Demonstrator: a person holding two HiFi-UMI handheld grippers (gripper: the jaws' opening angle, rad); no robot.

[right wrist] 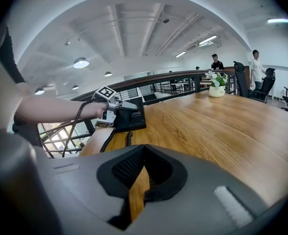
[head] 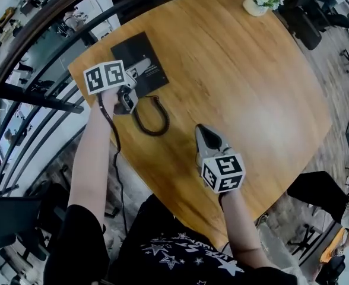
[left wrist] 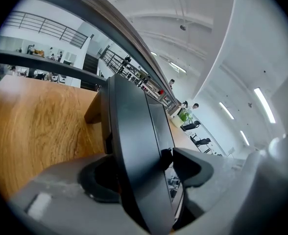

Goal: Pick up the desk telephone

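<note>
Seems to be the lifting step. Over by the far left corner of the wooden table (head: 240,88), close to the edge: the black desk telephone (head: 140,61). Squeezed tight on its near side by the left gripper (head: 126,98). Shows up in the left gripper view as a dark flat slab pinched between the two jaws. Hard to tell whether it is up off the wood or just tipped, so best to treat it as only half lifted. Trailing from the phone toward the person: a curly cord (head: 154,122), lying in a loop on the table.

Nothing in the right gripper (head: 203,132). Jaws pressed together, with only table wood seen through the thin slit. Hangs over the near part of the table, well apart from the phone.

To do this step well:
- Keep the squeeze firm and do not let go.
- Lift slow and straight up, not in a swing. Held by one side only, so likely to droop or slip.
- Watch the curly cord, and stop pulling if it goes tight.
- Keep back from the table edge.
- Bring the right gripper in under the far side to help, if heavy.
- Leave the little plant pot (head: 256,3) at the far end alone. Nowhere near the way.
</note>
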